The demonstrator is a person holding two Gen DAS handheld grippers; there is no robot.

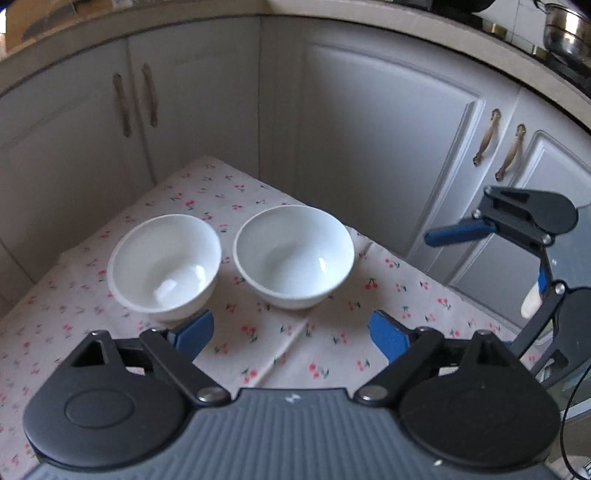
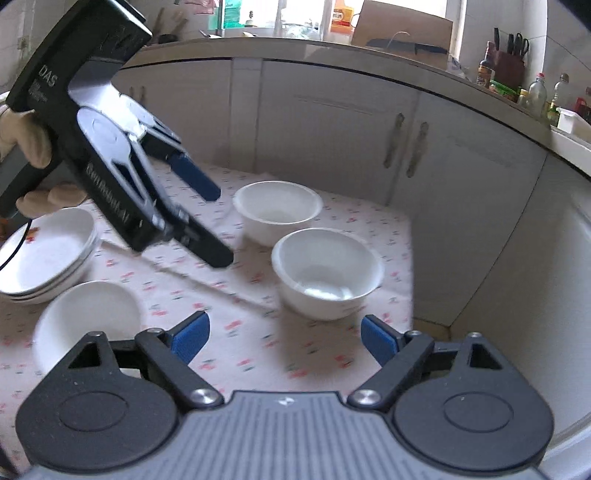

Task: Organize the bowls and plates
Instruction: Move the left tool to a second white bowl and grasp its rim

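On the tablecloth [image 1: 291, 343], 2 bowls [image 1: 294, 256] (upright) beside open left gripper [image 1: 291, 334]

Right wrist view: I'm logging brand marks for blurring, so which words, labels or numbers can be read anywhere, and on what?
"DAS": white letters on the black body of the left gripper, near its top.
Smaller lines under "DAS": too small to read.
Pale lettering along the gripper's side: too blurred to read.
Labels on the windowsill bottles: unreadable.
Left wrist view: no text.
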